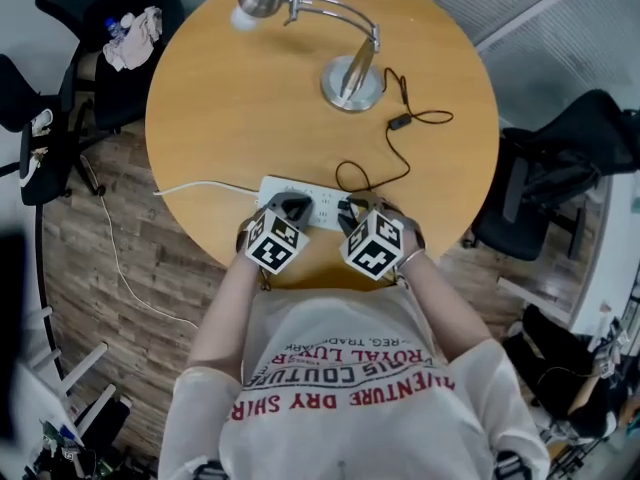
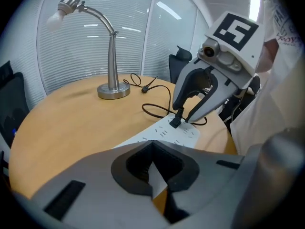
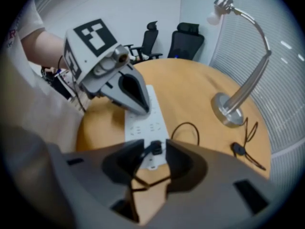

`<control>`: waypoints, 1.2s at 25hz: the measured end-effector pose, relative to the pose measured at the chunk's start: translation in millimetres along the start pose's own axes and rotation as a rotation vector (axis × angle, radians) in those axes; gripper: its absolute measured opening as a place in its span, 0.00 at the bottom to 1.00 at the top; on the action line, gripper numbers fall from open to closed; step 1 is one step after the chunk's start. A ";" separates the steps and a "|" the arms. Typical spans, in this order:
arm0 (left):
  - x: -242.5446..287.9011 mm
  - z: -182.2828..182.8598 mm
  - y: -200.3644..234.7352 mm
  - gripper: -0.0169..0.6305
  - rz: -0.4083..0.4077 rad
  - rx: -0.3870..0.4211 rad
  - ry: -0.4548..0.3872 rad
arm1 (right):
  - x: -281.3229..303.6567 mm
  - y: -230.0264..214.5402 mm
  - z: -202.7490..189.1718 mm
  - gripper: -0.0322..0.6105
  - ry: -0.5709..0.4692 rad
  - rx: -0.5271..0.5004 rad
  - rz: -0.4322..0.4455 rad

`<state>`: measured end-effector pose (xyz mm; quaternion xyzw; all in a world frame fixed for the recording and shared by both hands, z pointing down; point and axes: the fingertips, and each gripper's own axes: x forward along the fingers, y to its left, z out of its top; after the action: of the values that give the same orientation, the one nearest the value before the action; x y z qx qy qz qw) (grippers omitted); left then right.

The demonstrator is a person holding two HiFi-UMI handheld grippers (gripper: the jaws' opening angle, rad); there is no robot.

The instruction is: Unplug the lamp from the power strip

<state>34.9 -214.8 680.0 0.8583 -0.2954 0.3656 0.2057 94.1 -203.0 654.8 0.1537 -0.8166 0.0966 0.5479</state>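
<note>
Head view takes in the round table [image 1: 220, 128], the lamp [image 1: 350, 73] far ahead of the left gripper [image 1: 295, 208] and right gripper [image 1: 358, 206], and the power strip [image 1: 322, 208] beneath their tips, yet hides the plug [image 2: 175, 122]. Left gripper view shows that plug between the right gripper's parted jaws; the left gripper, jaws together, rests on the strip.

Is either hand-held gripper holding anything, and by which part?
Nothing is held. The right hand-held gripper stands open around the small black plug in the flat white power strip, not pressing it. The left hand-held gripper is shut and empty.
</note>
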 end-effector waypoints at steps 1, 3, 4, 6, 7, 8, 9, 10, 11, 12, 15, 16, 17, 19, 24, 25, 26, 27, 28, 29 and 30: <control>0.0 0.1 -0.6 0.07 0.004 0.021 -0.004 | 2.4 0.2 -1.1 0.29 0.011 -0.015 0.010; 0.2 0.0 -1.1 0.07 0.009 0.043 -0.010 | 6.2 0.5 -2.7 0.26 0.032 -0.043 0.031; 0.5 -0.1 -0.7 0.07 0.008 0.044 -0.009 | 8.3 0.5 -2.8 0.24 0.040 -0.058 0.039; 1.2 -0.3 -0.2 0.07 0.002 0.037 -0.003 | 12.9 -0.1 -3.4 0.21 0.061 -0.093 0.042; 1.4 -0.3 -0.3 0.07 -0.005 0.029 0.001 | 15.3 -0.6 -4.4 0.20 0.075 -0.117 0.036; 1.5 -0.3 -0.6 0.07 -0.012 0.021 0.005 | 17.8 -1.5 -5.6 0.18 0.092 -0.145 0.028; 1.5 -0.2 -0.7 0.07 -0.019 0.012 0.009 | 20.0 -2.3 -6.6 0.18 0.107 -0.176 0.022; 1.4 0.0 -0.6 0.07 -0.026 0.004 0.013 | 21.7 -2.9 -7.1 0.18 0.121 -0.201 0.022; 1.3 0.2 -0.2 0.07 -0.031 -0.002 0.015 | 22.9 -3.0 -7.2 0.18 0.133 -0.213 0.031; 1.0 0.3 0.1 0.07 -0.034 -0.006 0.017 | 23.5 -2.8 -7.2 0.18 0.141 -0.214 0.048; 0.2 0.6 -0.2 0.07 -0.026 0.000 0.014 | 24.0 -1.2 -7.7 0.19 0.152 -0.218 0.099; 0.5 0.8 -0.6 0.07 -0.017 0.006 0.010 | 23.8 -1.0 -7.8 0.18 0.154 -0.226 0.107; 1.1 1.2 -0.8 0.07 -0.008 0.012 0.005 | 23.4 -1.2 -7.9 0.18 0.154 -0.232 0.111; 2.4 1.8 -0.4 0.07 0.008 0.016 -0.001 | 22.4 -1.9 -7.5 0.18 0.154 -0.230 0.112; 2.9 1.6 0.6 0.07 -0.003 -0.021 0.006 | 19.5 -1.0 -6.4 0.17 0.139 -0.195 0.087; 2.9 2.2 1.2 0.07 -0.003 -0.028 0.004 | 18.6 -1.3 -5.9 0.17 0.136 -0.193 0.083; 2.8 3.1 1.9 0.07 -0.004 -0.038 0.001 | 17.3 -2.0 -5.2 0.17 0.134 -0.192 0.079; 2.7 4.0 2.8 0.07 -0.005 -0.050 -0.001 | 16.1 -2.6 -4.5 0.17 0.133 -0.192 0.075; 2.5 4.6 3.5 0.07 -0.006 -0.060 -0.003 | 15.2 -2.7 -3.7 0.16 0.133 -0.192 0.072; 2.3 4.9 3.9 0.07 -0.005 -0.065 -0.003 | 14.6 -2.4 -3.0 0.16 0.133 -0.195 0.069; 2.3 4.9 4.1 0.07 -0.001 -0.067 -0.004 | 14.3 -2.0 -2.6 0.16 0.134 -0.197 0.066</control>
<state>36.0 -221.5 679.0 0.8518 -0.3077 0.3536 0.2339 92.1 -206.1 669.0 0.0655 -0.7884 0.0437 0.6100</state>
